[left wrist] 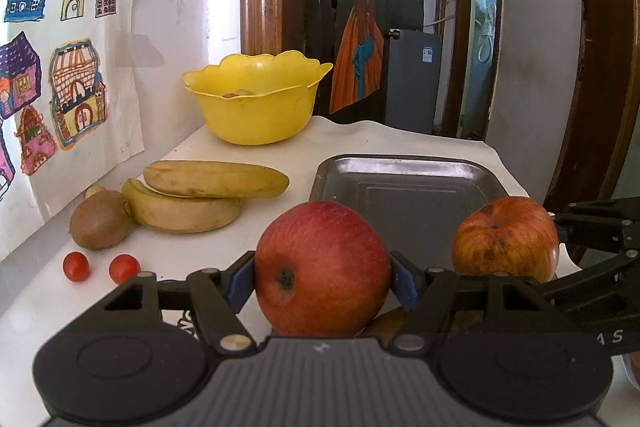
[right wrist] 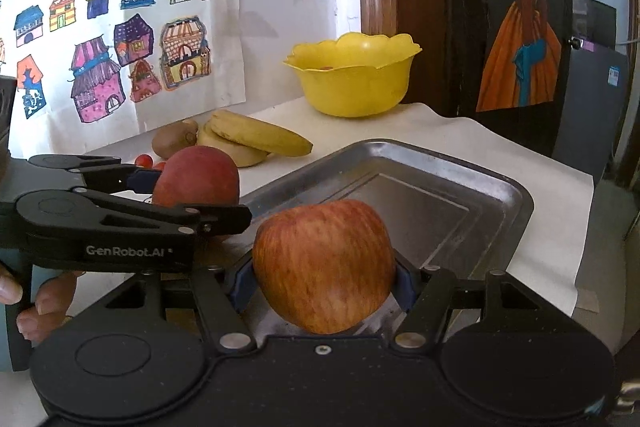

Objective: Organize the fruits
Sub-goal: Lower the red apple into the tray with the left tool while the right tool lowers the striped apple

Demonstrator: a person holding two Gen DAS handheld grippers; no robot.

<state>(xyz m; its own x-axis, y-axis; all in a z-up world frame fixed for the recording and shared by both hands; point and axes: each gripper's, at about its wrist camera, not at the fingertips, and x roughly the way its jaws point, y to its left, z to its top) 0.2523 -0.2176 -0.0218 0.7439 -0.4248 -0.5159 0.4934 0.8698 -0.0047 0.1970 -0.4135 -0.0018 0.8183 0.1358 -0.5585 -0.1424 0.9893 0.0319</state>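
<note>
The left gripper has its fingers closed on a deep red apple, the blue pads pressed against both sides of the fruit, just at the near edge of the metal tray. To its right, the right gripper grips a second, orange-streaked apple in the same way, fingers clamped on its flanks, held over the near corner of the tray. In the left wrist view this streaked apple appears at the tray's right near edge, close beside the red one but apart from it.

On the white counter, left of the tray, two bananas lie stacked one on the other. A kiwi touches their left end, and two cherry tomatoes sit near it, closer to the camera. At the far side stands a yellow bowl with a scalloped rim; some fruit shows inside, too little to identify. Children's drawings of houses hang on the wall to the left. A person's fingertips wrap the left gripper's handle in the right wrist view.
</note>
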